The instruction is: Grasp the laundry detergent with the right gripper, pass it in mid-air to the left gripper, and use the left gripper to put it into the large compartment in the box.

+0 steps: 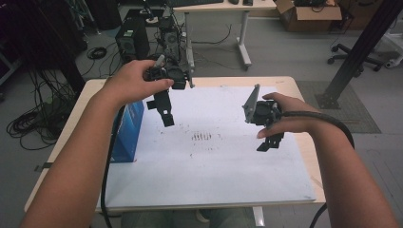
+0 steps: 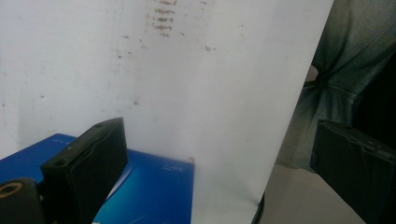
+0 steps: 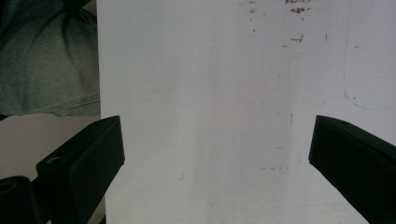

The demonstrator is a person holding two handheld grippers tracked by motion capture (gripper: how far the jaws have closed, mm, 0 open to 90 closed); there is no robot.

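Observation:
My left gripper (image 1: 166, 115) is held above the left part of the white sheet (image 1: 214, 161), jaws pointing down toward the person. In the left gripper view, my left gripper (image 2: 219, 168) stands open and holds nothing. A blue box (image 2: 154, 186) lies just below its left jaw, and the blue box (image 1: 128, 130) stands at the sheet's left edge. My right gripper (image 1: 270, 142) hovers over the right part of the sheet. In the right gripper view, my right gripper (image 3: 215, 163) is open, with bare white sheet (image 3: 210, 93) between its jaws.
Faint brown marks (image 1: 202, 137) dot the middle of the sheet. The wooden table (image 1: 304, 95) shows around the sheet's edges. Beyond it stand computer towers (image 1: 133, 40), cables (image 1: 28, 123), a white desk (image 1: 242, 33) and a black post (image 1: 356, 52). The person's jeans (image 2: 345, 79) sit at the near edge.

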